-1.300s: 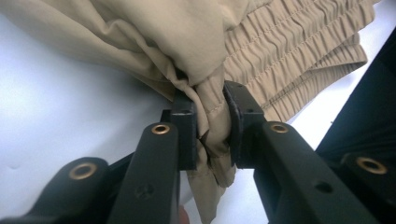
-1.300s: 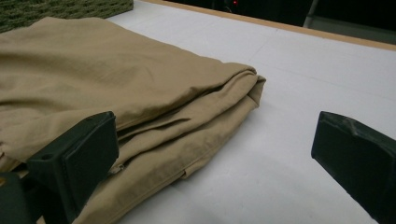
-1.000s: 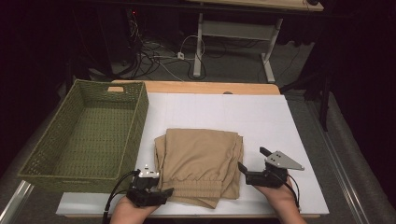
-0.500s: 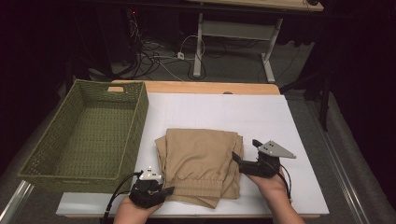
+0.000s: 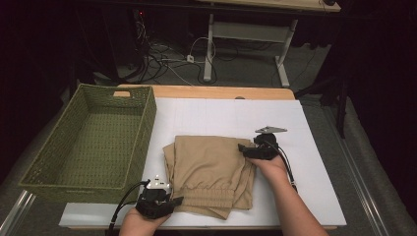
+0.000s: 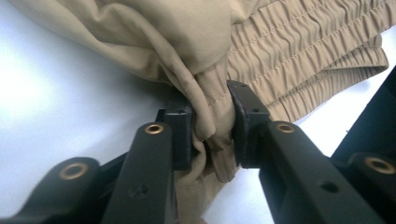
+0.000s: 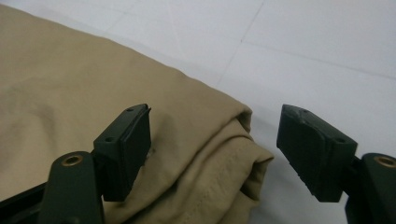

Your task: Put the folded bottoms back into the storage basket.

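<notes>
High view first: a folded pair of tan trousers [image 5: 210,174] lies on the white table cover [image 5: 314,196], a soft, roughly square stack with a gathered elastic waistband along its near edge. To its left stands a green woven basket [image 5: 91,142] — rectangular, open-topped, with a cut-out handle in its far wall. The left gripper [image 5: 162,201] sits at the near-left corner of the trousers, held in the person's left hand [image 5: 140,223], a black cable trailing from it. The right gripper [image 5: 248,150] rests at the far-right corner of the fabric, a grey three-cornered plate on top, with the right hand [image 5: 273,167] behind it.

Left gripper view: the two black jaws are pinched onto a bunched fold of the trousers [image 6: 210,116], stitched hem crumpled between the flat pads. Beyond them run the ribbed, puckered rows of the waistband, and smooth white table surface [image 6: 56,93] lies to the side.

Right gripper view: the jaws stand wide apart, straddling the layered corner of the trousers [image 7: 224,154] — one pad lies over the smooth cloth, the other over the bare white cover [image 7: 327,56]. The cloth is matte, with soft rounded folds at the corner.
</notes>
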Action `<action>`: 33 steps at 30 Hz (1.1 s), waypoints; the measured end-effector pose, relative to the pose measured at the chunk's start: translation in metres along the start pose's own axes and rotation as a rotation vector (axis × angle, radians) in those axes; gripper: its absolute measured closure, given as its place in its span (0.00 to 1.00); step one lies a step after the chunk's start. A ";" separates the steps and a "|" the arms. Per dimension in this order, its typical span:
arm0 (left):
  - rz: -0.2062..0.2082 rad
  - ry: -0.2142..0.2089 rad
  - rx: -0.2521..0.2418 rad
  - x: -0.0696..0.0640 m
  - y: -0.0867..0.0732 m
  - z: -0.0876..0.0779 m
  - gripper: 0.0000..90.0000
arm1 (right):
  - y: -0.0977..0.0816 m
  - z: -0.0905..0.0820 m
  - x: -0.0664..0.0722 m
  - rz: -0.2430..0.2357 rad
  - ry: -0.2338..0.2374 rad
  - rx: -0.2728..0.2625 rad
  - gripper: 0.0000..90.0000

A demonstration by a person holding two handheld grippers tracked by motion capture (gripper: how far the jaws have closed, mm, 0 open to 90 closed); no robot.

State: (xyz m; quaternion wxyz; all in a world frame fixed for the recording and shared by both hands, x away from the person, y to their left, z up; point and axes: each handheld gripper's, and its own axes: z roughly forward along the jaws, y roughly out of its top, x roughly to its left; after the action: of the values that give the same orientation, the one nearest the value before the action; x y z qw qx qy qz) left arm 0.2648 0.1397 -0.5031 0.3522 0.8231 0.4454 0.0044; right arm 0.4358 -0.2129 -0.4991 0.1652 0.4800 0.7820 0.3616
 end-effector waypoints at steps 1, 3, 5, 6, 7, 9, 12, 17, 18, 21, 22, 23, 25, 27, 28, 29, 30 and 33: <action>-0.001 -0.001 -0.001 0.000 0.000 0.000 0.75 | -0.001 0.001 -0.001 0.001 0.001 0.010 0.31; -0.002 -0.004 -0.006 0.000 -0.001 0.000 0.74 | -0.005 0.004 -0.001 0.002 0.025 0.032 0.34; 0.003 0.004 -0.010 -0.001 -0.002 0.000 0.72 | -0.009 0.004 0.001 -0.006 0.019 0.015 0.35; 0.006 0.008 -0.008 -0.001 -0.002 0.000 0.71 | -0.009 0.004 0.002 -0.008 0.018 0.010 0.36; 0.012 0.013 -0.005 -0.002 -0.001 0.000 0.70 | -0.010 0.003 0.002 -0.010 0.018 0.009 0.37; 0.029 0.019 0.002 -0.004 -0.001 0.001 0.68 | -0.012 0.003 0.003 -0.013 0.007 -0.001 0.45; 0.041 0.031 0.013 -0.008 0.000 0.002 0.65 | -0.015 0.002 0.009 -0.083 0.014 -0.019 0.66; 0.052 0.042 0.009 -0.011 -0.001 0.002 0.62 | -0.016 0.001 0.013 -0.116 0.030 -0.025 0.77; 0.055 0.046 0.009 -0.011 -0.001 0.003 0.62 | -0.016 0.001 0.013 -0.121 0.035 -0.028 0.78; 0.075 0.061 0.006 -0.013 -0.002 0.003 0.62 | -0.016 0.001 0.011 -0.113 0.049 -0.026 0.82; 0.077 0.062 0.004 -0.013 -0.003 0.003 0.63 | -0.016 0.001 0.011 -0.115 0.057 -0.027 0.86; 0.079 0.064 0.004 -0.013 -0.003 0.003 0.63 | -0.016 0.001 0.011 -0.115 0.057 -0.027 0.86; 0.082 0.065 0.009 -0.013 -0.002 0.003 0.65 | -0.016 0.001 0.012 -0.126 0.063 -0.026 0.89; 0.081 0.053 0.014 -0.011 -0.001 0.002 0.70 | -0.016 0.001 0.012 -0.130 0.066 -0.027 0.91; 0.077 0.042 0.013 -0.010 -0.002 0.002 0.75 | -0.016 0.001 0.012 -0.129 0.070 -0.026 0.91; 0.069 0.032 0.011 -0.009 -0.002 0.002 0.77 | -0.016 0.001 0.012 -0.127 0.074 -0.025 0.92; 0.067 0.025 0.012 -0.008 -0.002 0.001 0.79 | -0.017 0.001 0.012 -0.129 0.076 -0.026 0.92; 0.071 0.023 0.015 -0.008 -0.001 0.001 0.82 | -0.017 0.001 0.013 -0.136 0.073 -0.026 0.92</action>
State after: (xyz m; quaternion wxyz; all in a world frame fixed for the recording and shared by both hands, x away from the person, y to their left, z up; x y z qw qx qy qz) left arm 0.2593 0.1333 -0.5024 0.3408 0.8408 0.4200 0.0229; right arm 0.4195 -0.2064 -0.5107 0.1668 0.4101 0.8135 0.3771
